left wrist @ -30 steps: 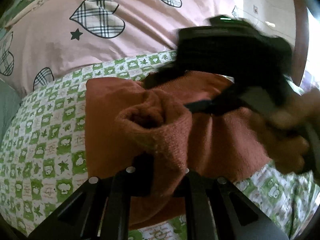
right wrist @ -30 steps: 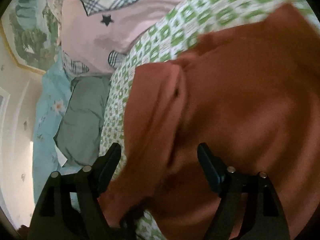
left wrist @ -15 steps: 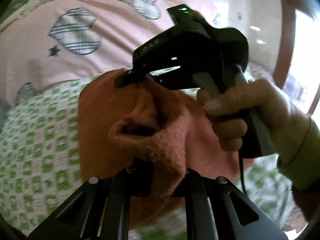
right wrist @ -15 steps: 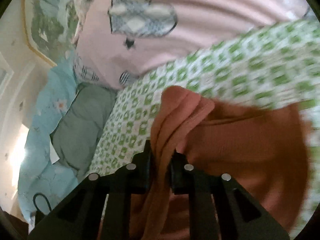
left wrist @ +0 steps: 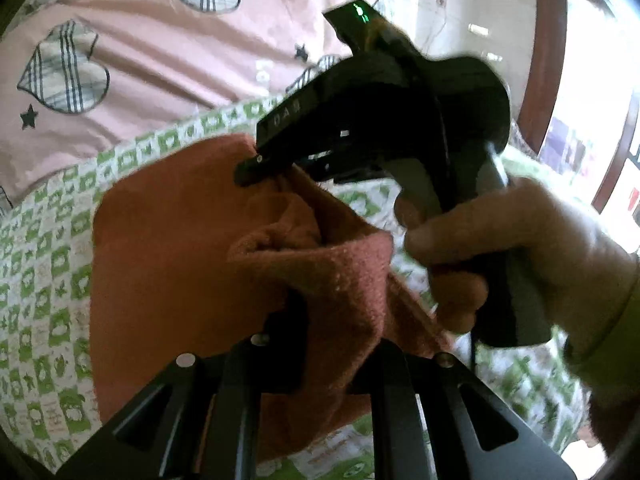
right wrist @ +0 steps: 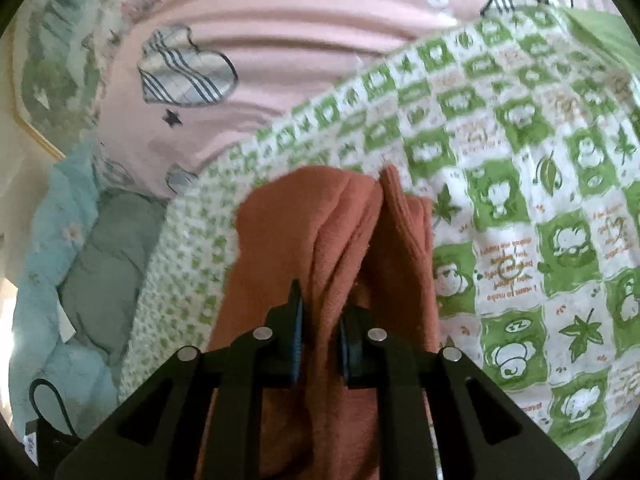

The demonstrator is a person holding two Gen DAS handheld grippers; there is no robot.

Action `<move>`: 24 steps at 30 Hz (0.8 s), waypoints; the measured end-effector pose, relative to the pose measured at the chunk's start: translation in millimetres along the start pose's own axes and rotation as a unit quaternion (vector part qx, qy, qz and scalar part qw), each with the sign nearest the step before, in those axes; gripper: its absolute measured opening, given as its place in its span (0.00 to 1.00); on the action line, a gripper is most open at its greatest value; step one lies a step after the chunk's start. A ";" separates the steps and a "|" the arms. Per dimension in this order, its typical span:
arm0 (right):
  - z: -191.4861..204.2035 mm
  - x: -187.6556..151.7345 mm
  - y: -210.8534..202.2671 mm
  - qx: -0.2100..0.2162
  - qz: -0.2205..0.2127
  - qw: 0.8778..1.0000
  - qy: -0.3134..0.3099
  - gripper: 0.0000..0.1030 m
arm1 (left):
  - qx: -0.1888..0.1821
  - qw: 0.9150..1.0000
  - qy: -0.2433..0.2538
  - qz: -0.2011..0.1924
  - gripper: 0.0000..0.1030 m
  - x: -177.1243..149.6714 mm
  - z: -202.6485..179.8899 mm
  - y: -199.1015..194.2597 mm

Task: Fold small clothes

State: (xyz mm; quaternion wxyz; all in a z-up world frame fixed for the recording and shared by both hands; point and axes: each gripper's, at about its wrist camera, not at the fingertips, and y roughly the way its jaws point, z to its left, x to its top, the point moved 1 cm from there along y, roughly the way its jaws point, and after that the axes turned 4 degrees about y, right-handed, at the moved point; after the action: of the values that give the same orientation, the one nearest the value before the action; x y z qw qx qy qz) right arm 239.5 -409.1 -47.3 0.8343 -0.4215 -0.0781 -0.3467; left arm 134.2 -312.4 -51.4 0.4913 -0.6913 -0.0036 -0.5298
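Note:
A rust-orange knit garment (left wrist: 168, 248) lies partly on a green-and-white checked blanket (left wrist: 44, 280). At the bottom of the left wrist view my left gripper (left wrist: 336, 332) is shut on a thick bunched fold of it. Farther back, a hand (left wrist: 500, 248) holds my right gripper (left wrist: 250, 170), whose tips pinch another raised edge of the garment. In the right wrist view, the right gripper (right wrist: 322, 320) is shut on a long fold of the garment (right wrist: 332, 232), and the cloth runs forward from the blue pads. Both held edges stand above the blanket.
A pink quilt (left wrist: 168, 64) with plaid hearts rises behind the checked blanket (right wrist: 520, 200). In the right wrist view a grey-green pillow (right wrist: 108, 264) and pale teal bedding (right wrist: 36, 280) lie to the left, with a black cable (right wrist: 44, 396) near the corner. A bright window (left wrist: 592, 92) is at far right.
My right gripper went from wide open over the garment to shut on a fold. Both grippers have lifted their folds and carried them sideways across the bed.

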 end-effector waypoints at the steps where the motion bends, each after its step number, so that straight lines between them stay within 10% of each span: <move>1: -0.5 -0.1 0.0 -0.009 0.001 1.000 -0.003 0.15 | -0.001 1.000 0.003 -0.003 0.11 1.1 0.6 -1.3; 6: -19.1 -9.3 14.7 -0.061 0.026 0.998 0.009 0.21 | -0.021 0.999 -0.003 0.034 0.25 -8.5 0.7 20.6; 13: -11.1 -28.8 -24.8 -0.053 -0.021 0.998 0.016 0.87 | -0.057 0.997 -0.043 0.025 0.70 -32.7 28.7 -25.0; 24: -34.1 -52.0 -16.8 -0.020 0.017 0.997 0.079 0.87 | -0.027 0.969 -0.240 0.055 0.81 -80.1 166.7 -44.4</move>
State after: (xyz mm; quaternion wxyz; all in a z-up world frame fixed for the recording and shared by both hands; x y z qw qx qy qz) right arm 184.3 -415.1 -79.9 0.8353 -0.4105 0.0017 -0.3658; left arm 197.2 -134.2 -73.0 0.4857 -0.8104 -0.0691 -0.3203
